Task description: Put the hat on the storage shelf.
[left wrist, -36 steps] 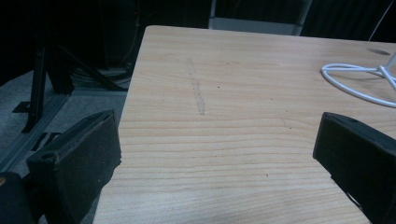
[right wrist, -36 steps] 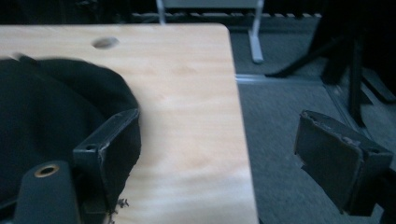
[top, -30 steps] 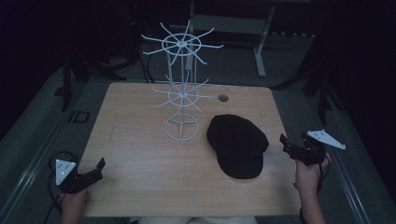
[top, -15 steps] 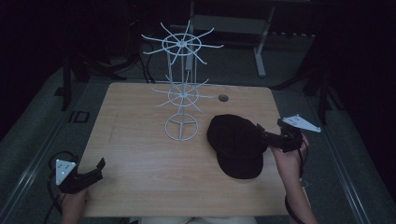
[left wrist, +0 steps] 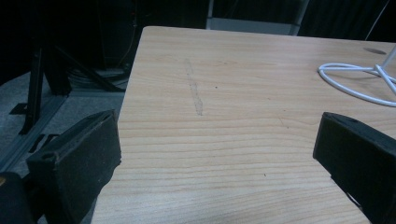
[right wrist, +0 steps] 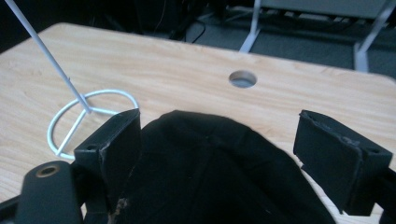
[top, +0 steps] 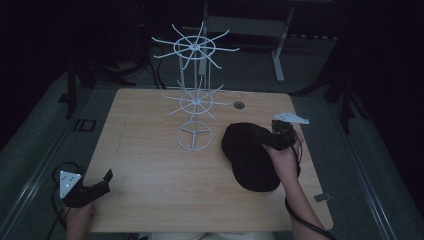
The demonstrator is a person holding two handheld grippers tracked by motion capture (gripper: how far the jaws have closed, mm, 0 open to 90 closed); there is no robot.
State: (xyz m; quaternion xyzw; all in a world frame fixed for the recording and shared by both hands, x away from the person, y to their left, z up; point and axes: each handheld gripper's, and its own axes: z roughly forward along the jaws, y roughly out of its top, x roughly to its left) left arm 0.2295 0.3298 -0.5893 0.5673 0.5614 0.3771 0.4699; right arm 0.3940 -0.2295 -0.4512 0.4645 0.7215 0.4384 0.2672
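A black cap lies on the right half of the wooden table. In the right gripper view the cap sits low between the two black jaws. My right gripper hovers open over the cap's far right edge, jaws wide apart on either side of it. A white wire rack with two tiers of spokes stands at the table's middle back, and its ring base lies left of the cap. My left gripper rests open at the near left corner, holding nothing.
A round cable hole is in the table top behind the cap. The ring base of the rack is far right in the left gripper view. Dark floor, metal frame legs and cables surround the table.
My right gripper has moved left from beyond the table's right edge to over the cap. The left gripper has stayed still.
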